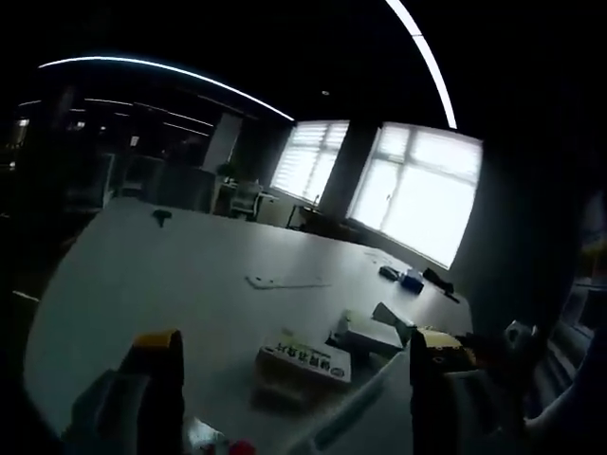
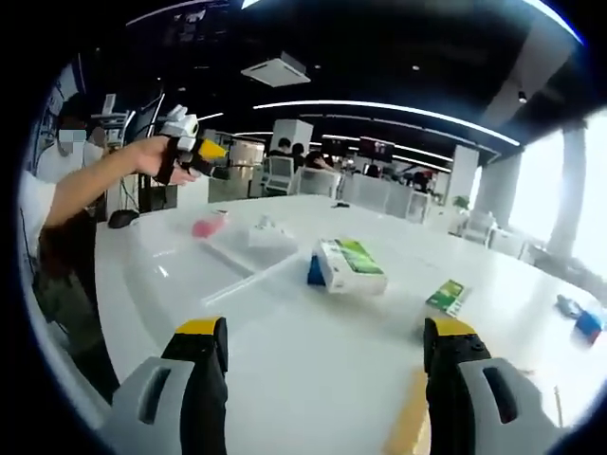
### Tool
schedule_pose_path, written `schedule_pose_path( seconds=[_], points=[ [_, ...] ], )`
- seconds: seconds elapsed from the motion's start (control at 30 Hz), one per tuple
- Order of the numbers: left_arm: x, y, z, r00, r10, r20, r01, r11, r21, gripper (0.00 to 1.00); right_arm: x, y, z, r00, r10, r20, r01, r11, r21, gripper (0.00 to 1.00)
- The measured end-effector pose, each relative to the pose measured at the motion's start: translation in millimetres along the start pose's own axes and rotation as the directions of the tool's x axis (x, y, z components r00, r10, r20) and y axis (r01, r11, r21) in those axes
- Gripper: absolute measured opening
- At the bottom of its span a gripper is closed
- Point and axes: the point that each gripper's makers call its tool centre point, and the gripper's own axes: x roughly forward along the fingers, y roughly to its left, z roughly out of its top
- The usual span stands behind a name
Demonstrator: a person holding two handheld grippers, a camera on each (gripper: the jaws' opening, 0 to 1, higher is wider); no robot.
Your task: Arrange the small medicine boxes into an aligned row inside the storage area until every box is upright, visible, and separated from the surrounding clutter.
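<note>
The white desk (image 2: 313, 370) spreads across the right gripper view, and the same desk (image 1: 142, 275) runs dim and grey toward bright windows (image 1: 417, 194) in the left gripper view. At the left edge of the right gripper view a person (image 2: 57, 227) stands beside the desk, arm raised, a hand (image 2: 156, 156) gripping the left tongs (image 2: 204, 152) high above the surface; from here I cannot tell how far their jaws stand apart. In the left gripper view the left tongs (image 1: 294, 365) rise from the bottom with jaws wide and nothing between them. The right tongs (image 2: 322, 355) are likewise wide and hold nothing. A clear tray (image 2: 237, 248) lies flat on the desk under the raised hand, with a pink item (image 2: 209, 225) at its far corner. Just beside the tray lies a white box with a green top (image 2: 349, 265), touching a blue box (image 2: 314, 271) behind it. Well apart, toward the right, a small green box (image 2: 447, 296) lies flat. In the left gripper view a white box with printed characters (image 1: 305, 361) lies flat between the jaws, near another pale box (image 1: 372, 332) beyond it.
</note>
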Motion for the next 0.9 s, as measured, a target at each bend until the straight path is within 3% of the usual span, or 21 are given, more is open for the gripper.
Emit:
schedule_pose_path(
  seconds=[0.5,0.9],
  points=[
    [46,-6.9,-19.2,0.995,-0.049,-0.089,0.042,0.996,-0.079,0.99,-2,-13,-17.4,1.0,-0.007,0.0,0.007,0.999,0.049,0.84],
    [54,1.1,-25.4,0.992,-0.071,-0.106,0.053,0.985,-0.164,0.99,0,-16,-22.3,0.999,-0.036,-0.022,0.037,0.997,0.067,0.84]
  ],
)
